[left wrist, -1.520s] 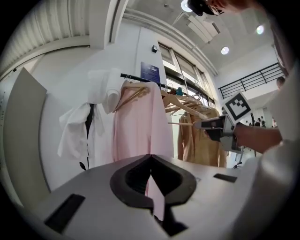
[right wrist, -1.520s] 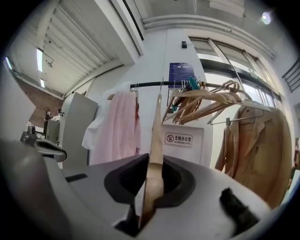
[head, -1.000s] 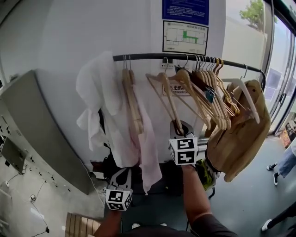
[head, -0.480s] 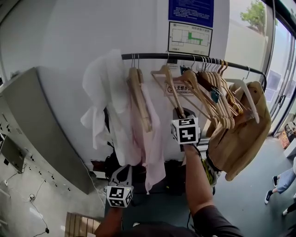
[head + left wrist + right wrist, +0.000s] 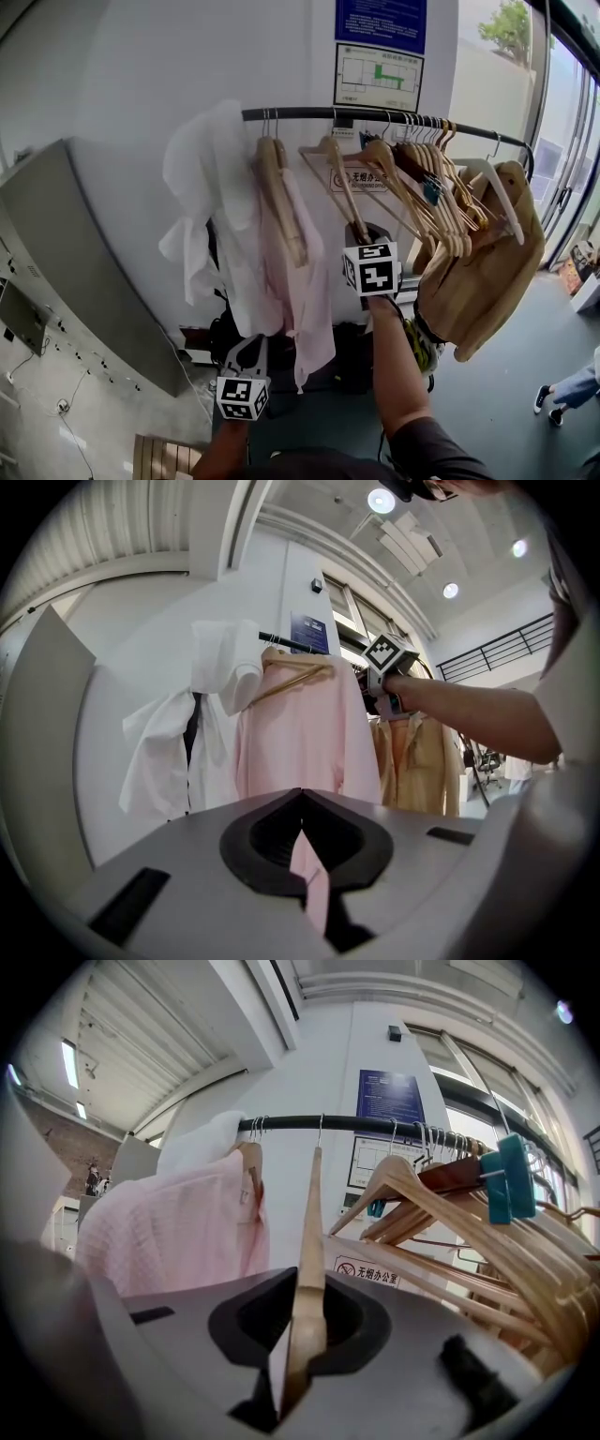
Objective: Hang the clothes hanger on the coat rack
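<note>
A light wooden hanger is held by its lower end in my right gripper, which is shut on it. In the right gripper view the hanger runs straight up from the jaws, and its metal hook sits over the black rail. In the head view the rail spans the top, with this hanger between the pink shirt and the bunched hangers. My left gripper hangs low under the pink shirt, shut and empty.
A white garment and a pink shirt hang at the rail's left. Several wooden hangers and a tan jacket crowd its right. A grey cabinet stands at left. Signs are on the wall behind.
My right gripper has risen with the hanger, bringing its top closer under the rail. The left gripper has stayed low and shut.
</note>
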The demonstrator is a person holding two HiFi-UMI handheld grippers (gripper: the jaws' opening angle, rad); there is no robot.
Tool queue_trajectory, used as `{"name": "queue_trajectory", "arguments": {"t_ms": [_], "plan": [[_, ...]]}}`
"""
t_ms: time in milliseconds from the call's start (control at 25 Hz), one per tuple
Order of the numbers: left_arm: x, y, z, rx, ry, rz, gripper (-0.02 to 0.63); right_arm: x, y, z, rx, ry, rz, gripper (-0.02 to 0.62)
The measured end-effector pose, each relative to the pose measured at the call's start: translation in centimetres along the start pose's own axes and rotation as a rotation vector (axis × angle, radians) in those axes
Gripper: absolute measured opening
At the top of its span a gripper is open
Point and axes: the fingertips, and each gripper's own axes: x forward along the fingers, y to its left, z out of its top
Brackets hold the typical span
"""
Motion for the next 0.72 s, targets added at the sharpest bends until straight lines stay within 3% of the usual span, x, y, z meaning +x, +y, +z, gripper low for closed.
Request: {"name": "queue_trajectory", "arguments": {"t_ms": [200,320,480,720], "plan": [[0.0,-0.3,-0.3,0.002,0.005,-0.014,0.009,-1.8,-0.5,0.7,0.012,-0.104,-0.053,0.048],[-0.1,-0.4,-0.4,0.004,0.011,-0.02,0.009,-4.1,-1.0,0.7,0.041,-0.162,-0.066,0.106],[0.1,-0.7,-0.4,0.004,0.014,-0.032,0.009,-7.8,-1.6,-0.2,0.059,-0.212,-0.081,0.11],[0.8,-1.9,-0.8,-0.001,0.022,-0.073,0.009,-11.9,-0.2,-5.5,0.043,-0.175,-0.106,0.1]]}}
